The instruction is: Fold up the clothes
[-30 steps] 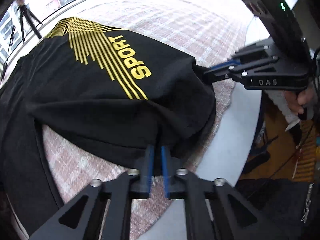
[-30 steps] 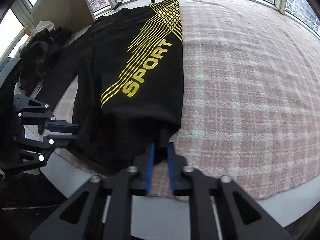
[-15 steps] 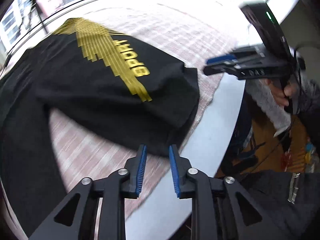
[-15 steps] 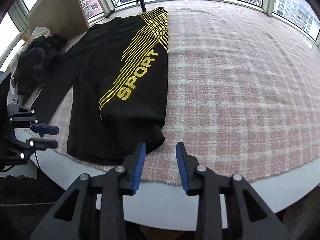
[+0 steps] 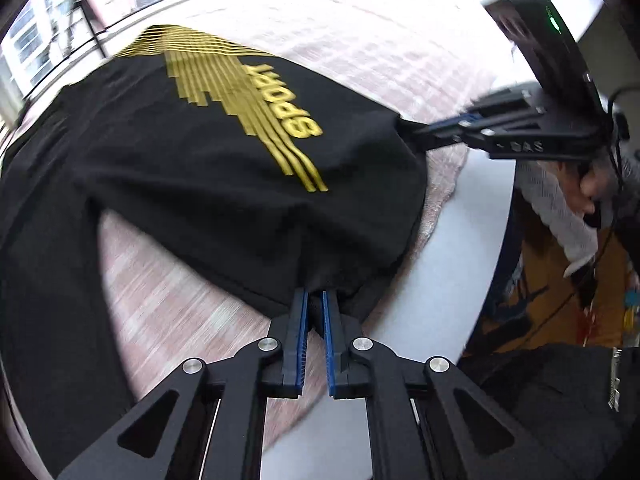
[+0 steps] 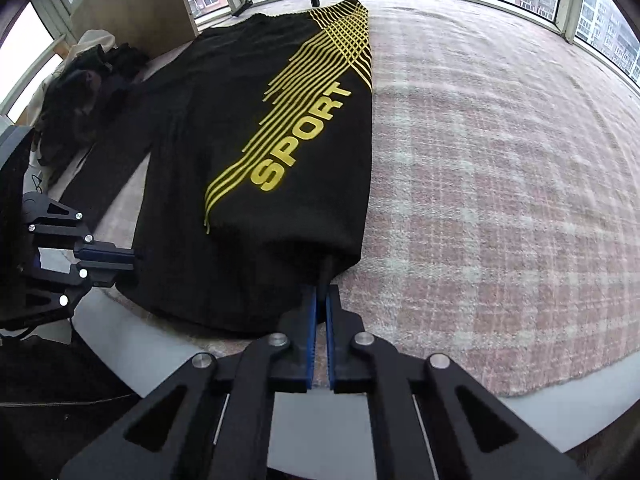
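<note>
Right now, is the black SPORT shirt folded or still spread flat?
Partly folded: the shirt is doubled lengthwise, its straight fold edge running beside the yellow print, while one sleeve still lies out on the plaid cloth.

To my right the checked blanket (image 6: 500,168) lies bare and flat, open room for either hand. On the left, a heap of clothes (image 6: 80,92) and a wooden panel (image 6: 132,8) crowd the table's far corner, near the black shirt (image 6: 260,80).

A black garment (image 6: 256,128) is showing yellow stripes and yellow "SPORT" lettering; beneath it a pink-and-white plaid cloth (image 6: 500,168) is covering the white table (image 6: 328,420).
</note>
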Tool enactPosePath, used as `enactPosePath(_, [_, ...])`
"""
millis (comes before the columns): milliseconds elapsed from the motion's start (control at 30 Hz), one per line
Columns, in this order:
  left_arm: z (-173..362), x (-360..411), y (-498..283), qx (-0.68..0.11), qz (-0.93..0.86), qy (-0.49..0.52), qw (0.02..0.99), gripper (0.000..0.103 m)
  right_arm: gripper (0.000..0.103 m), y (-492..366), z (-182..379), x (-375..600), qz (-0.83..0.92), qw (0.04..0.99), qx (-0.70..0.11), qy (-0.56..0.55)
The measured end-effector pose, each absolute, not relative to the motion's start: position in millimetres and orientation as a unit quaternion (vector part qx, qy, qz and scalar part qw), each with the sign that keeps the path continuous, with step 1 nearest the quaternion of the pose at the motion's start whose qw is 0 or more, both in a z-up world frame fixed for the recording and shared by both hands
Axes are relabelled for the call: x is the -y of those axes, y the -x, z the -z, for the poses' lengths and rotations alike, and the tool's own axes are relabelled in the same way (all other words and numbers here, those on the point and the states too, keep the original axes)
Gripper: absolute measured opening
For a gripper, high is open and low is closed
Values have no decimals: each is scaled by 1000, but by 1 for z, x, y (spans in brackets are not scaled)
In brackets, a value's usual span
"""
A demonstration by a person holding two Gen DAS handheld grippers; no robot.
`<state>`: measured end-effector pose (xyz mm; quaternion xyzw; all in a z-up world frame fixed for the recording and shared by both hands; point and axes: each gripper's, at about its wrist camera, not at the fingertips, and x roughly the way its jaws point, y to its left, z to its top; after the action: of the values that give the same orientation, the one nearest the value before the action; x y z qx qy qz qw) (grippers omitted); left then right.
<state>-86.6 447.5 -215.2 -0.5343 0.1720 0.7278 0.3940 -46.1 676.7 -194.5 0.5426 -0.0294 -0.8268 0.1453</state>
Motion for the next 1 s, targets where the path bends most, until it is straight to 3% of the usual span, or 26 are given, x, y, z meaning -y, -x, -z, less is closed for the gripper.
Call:
enactPosePath(133, [202, -407, 83, -120, -733, 547, 386, 8, 3, 28, 174, -679, 827, 161, 52, -535])
enactPosePath(233, [215, -396, 81, -130, -718, 575, 370, 12, 4, 21, 176, -674, 813, 152, 33, -562])
enactPosePath(333, [221, -387, 80, -136, -709, 590, 362, 10, 6, 21, 179, -669, 803, 143, 17, -578])
enactPosePath(467, [205, -398, 82, -142, -728, 562, 366, 15, 21, 28, 176, -671, 808, 126, 26, -575])
enactPosePath(500, [203, -404, 83, -146, -731, 550, 375, 18, 25, 30, 175, -675, 811, 121, 32, -572])
enactPosePath(567, [201, -420, 86, -156, -735, 531, 391, 33, 27, 33, 173, -681, 813, 112, 44, -569])
enactPosePath(767, [223, -439, 94, -208, -710, 534, 408, 32, 27, 51, 179, -680, 813, 113, 41, -570])
enactPosePath(1000, [207, -402, 93, -184, -711, 557, 387, 32, 27, 51, 197, -670, 792, 122, 21, -598])
